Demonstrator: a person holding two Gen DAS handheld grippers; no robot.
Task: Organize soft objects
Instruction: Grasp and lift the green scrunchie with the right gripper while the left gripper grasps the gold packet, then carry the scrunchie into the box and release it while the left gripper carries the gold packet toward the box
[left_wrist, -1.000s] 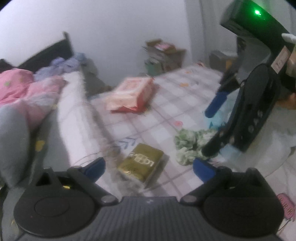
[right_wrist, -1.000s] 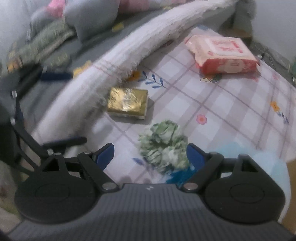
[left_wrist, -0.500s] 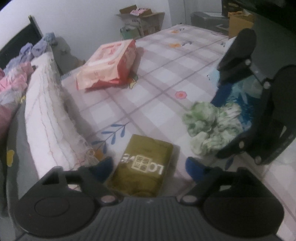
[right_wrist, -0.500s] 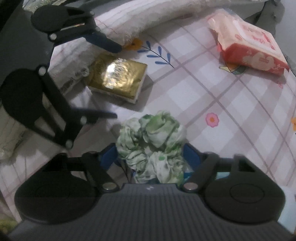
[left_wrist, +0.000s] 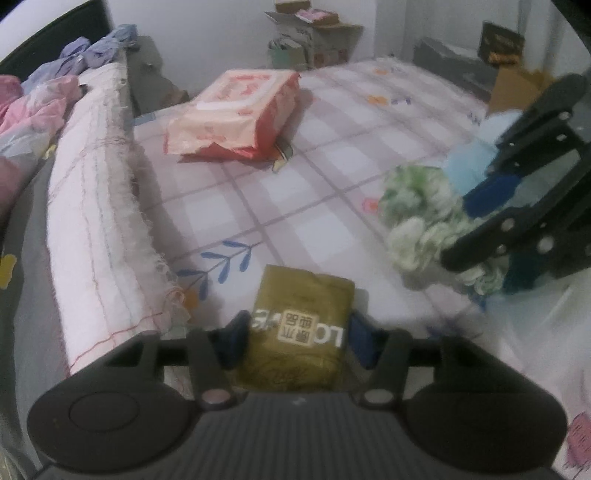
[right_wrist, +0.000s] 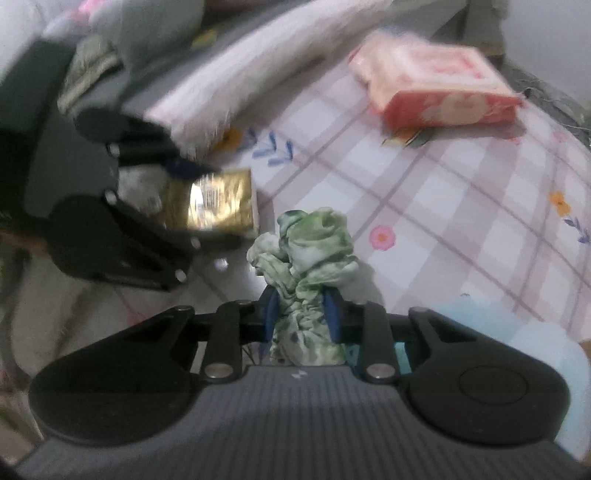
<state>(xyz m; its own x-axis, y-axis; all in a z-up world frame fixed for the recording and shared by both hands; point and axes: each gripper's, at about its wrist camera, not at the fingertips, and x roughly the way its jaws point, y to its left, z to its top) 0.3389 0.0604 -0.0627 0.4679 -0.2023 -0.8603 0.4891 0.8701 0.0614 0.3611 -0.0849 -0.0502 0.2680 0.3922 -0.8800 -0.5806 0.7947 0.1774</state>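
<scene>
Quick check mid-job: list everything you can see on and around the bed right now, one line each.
Tissue pack: one, gold, near sheet edge, between left pads.
Scrunchie: one, green-white, pinched by right gripper.
Wipes pack: one, pink-red, far on sheet.
Checked sheet: one, white-lilac, covering bed.
Rolled blanket: one, pale pink, along sheet's left.
Light blue soft item: one, beside scrunchie.
Cardboard boxes: several, brown, by wall.
Left gripper: black, blue pads, closing.
Right gripper: black, closing.

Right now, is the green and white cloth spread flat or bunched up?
Bunched up. The green and white cloth stands in a crumpled lump on the checked sheet, pinched at its base by the closing right gripper.
</scene>
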